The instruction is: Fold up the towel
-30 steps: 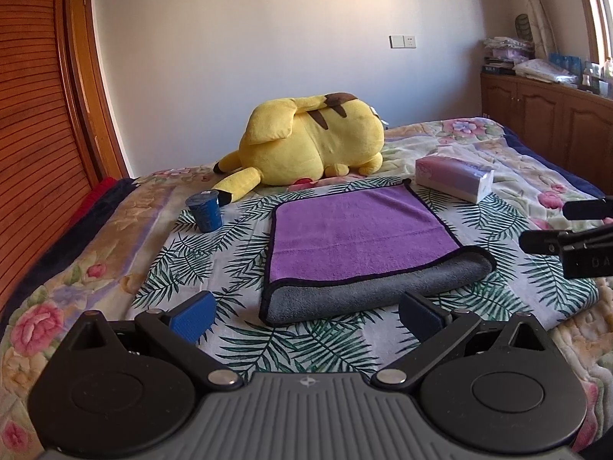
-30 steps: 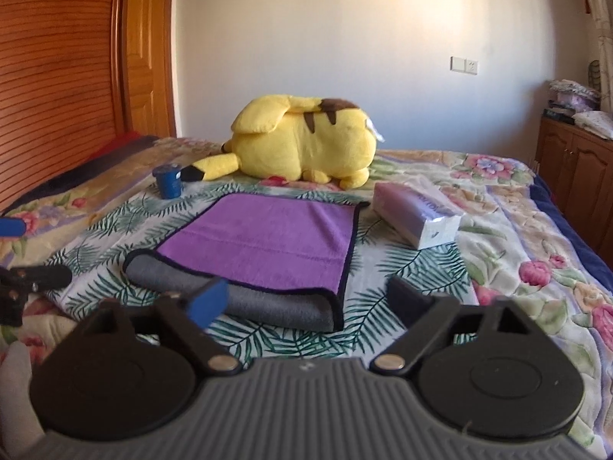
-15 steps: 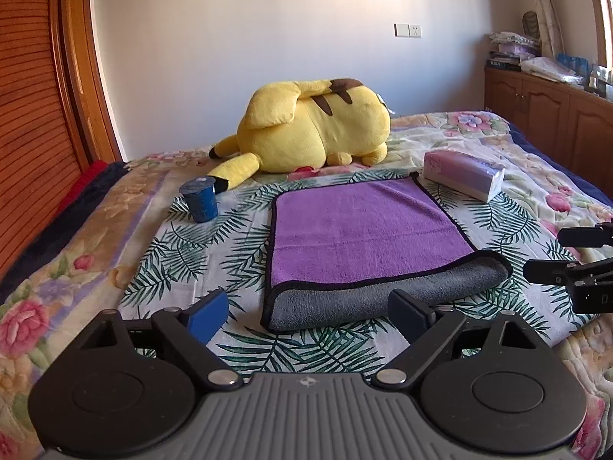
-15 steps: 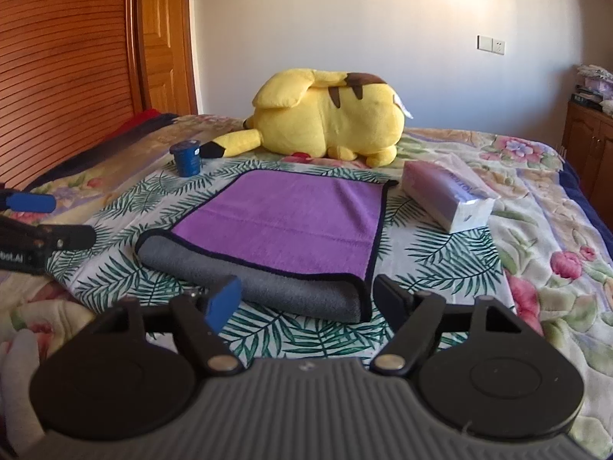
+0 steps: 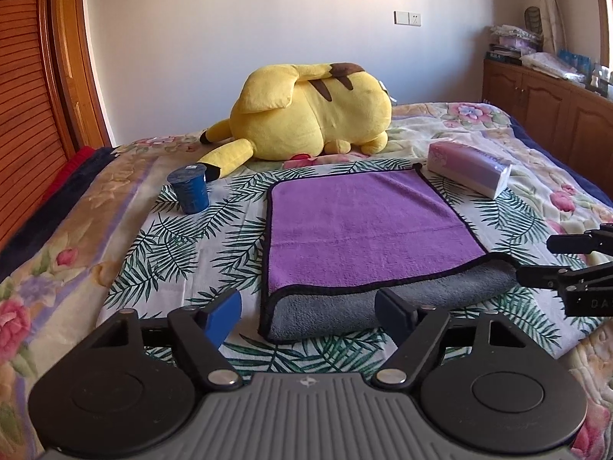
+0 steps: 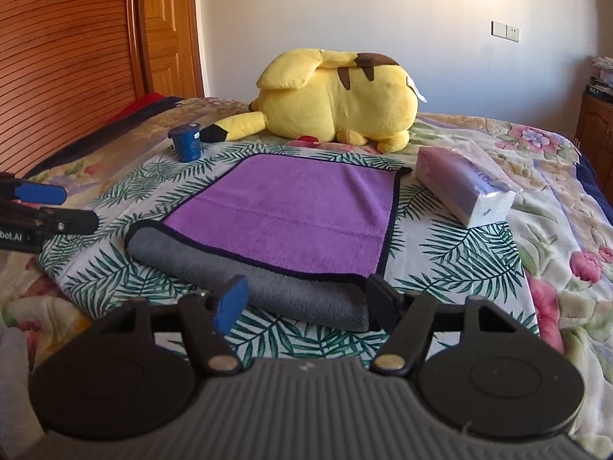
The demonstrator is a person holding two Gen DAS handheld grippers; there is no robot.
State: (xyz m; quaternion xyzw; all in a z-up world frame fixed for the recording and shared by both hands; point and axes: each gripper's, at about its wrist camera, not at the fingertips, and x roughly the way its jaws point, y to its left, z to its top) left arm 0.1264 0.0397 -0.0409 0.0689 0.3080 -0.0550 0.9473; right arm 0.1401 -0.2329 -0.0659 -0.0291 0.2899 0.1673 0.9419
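Note:
A towel, purple on top with a black hem and grey underneath (image 5: 364, 226), lies folded once on the bed; its grey folded edge (image 5: 383, 303) faces me. It also shows in the right wrist view (image 6: 291, 211). My left gripper (image 5: 310, 312) is open and empty just in front of the fold's left corner. My right gripper (image 6: 302, 301) is open and empty just in front of the fold's right corner. Each gripper shows at the edge of the other's view, the right one (image 5: 574, 264) and the left one (image 6: 46, 207).
A big yellow plush (image 5: 310, 111) lies behind the towel. A blue cup (image 5: 189, 189) stands at the towel's left, a tissue pack (image 5: 469, 168) at its right. A wooden wardrobe (image 5: 27, 88) is on the left, wooden cabinets (image 5: 544, 107) on the right.
Both grippers have moved forward and lower toward the towel's near folded edge, still open. The towel has not moved.

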